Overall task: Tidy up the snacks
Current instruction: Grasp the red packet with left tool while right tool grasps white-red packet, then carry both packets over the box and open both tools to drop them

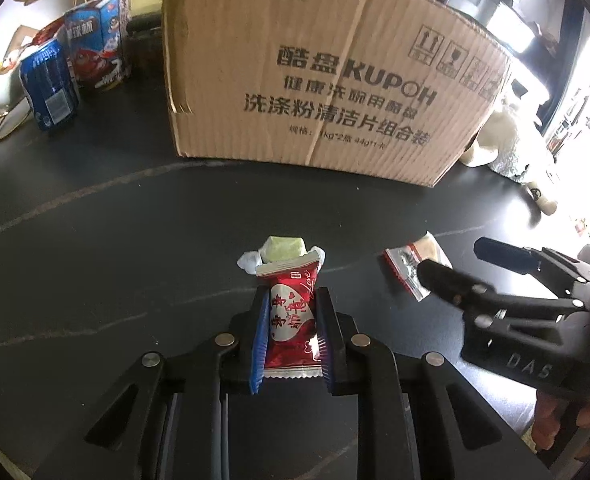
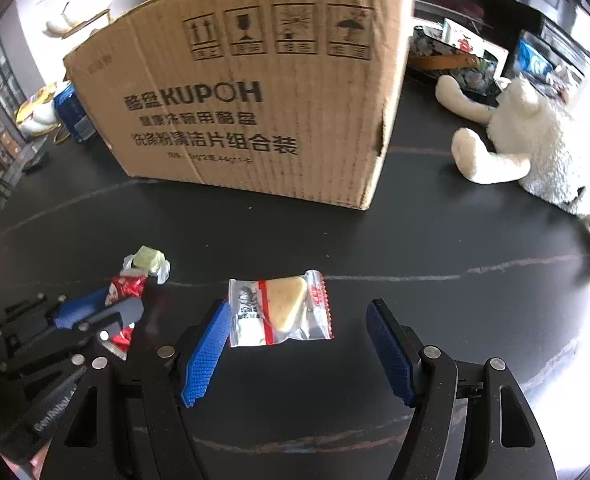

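Note:
On the black tabletop my left gripper (image 1: 293, 300) is shut on a red candy packet (image 1: 293, 312) with a white heart on it, its blue pads pressing both sides. A green wrapped candy (image 1: 285, 248) lies just beyond the packet's far end. To the right lies a clear packet with a triangular biscuit (image 2: 279, 312). My right gripper (image 2: 299, 306) stands open over it, one blue pad on each side and neither touching. The left wrist view shows the right gripper (image 1: 451, 256) at that clear packet (image 1: 405, 264). The right wrist view shows the left gripper (image 2: 115, 300) on the red packet (image 2: 127, 286).
A tall cardboard box (image 1: 315, 60) stands behind the snacks. Left of it are a blue can (image 1: 49, 80) and a blue and red carton (image 1: 95, 48). A white plush toy (image 2: 535, 140) lies at the right. A person's hand holds the right gripper.

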A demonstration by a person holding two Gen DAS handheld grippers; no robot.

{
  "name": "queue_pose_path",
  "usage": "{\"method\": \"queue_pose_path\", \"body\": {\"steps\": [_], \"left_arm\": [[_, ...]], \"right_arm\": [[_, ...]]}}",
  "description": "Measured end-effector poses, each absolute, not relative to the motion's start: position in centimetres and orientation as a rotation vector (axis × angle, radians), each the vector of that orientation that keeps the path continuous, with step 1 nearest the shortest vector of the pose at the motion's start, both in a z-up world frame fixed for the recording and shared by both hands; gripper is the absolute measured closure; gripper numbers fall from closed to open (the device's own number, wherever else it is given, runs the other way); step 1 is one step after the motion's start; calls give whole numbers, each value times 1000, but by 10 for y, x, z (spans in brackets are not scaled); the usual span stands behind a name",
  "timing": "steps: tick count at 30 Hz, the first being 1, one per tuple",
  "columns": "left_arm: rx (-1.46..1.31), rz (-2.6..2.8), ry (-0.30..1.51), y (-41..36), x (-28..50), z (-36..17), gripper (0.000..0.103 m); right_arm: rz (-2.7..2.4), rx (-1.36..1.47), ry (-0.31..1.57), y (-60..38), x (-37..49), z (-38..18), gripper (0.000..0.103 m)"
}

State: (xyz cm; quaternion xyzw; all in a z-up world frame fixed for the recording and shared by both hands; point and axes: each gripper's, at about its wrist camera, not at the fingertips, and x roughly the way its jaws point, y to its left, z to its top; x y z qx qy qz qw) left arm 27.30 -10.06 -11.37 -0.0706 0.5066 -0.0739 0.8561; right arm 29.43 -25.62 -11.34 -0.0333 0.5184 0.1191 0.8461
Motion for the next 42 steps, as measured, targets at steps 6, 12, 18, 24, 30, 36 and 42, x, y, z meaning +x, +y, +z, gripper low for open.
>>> {"method": "queue_pose_path", "body": {"steps": [6, 12, 18, 24, 30, 36, 42], "left_arm": [[-141, -153, 1042, -99, 272, -113, 80], [-142, -152, 1034, -94, 273, -115, 80], [-121, -148, 1008, -96, 271, -112, 80], [-109, -147, 988, -97, 268, -107, 80], [-100, -146, 982, -101, 269, -105, 80], [-93, -141, 971, -102, 267, -101, 80], [-87, -137, 951, -100, 265, -93, 81]], "right_arm": [[268, -151, 1067, -244, 294, -118, 19], [254, -224, 1060, -235, 296, -127, 18], [254, -207, 1074, -234, 301, -134, 18], [260, -147, 1087, -242, 304, -135, 28], [234, -126, 1077, -249, 305, -129, 57], [227, -112, 1074, -252, 306, -128, 67], [229, -103, 1044, -253, 305, -120, 67]]}}
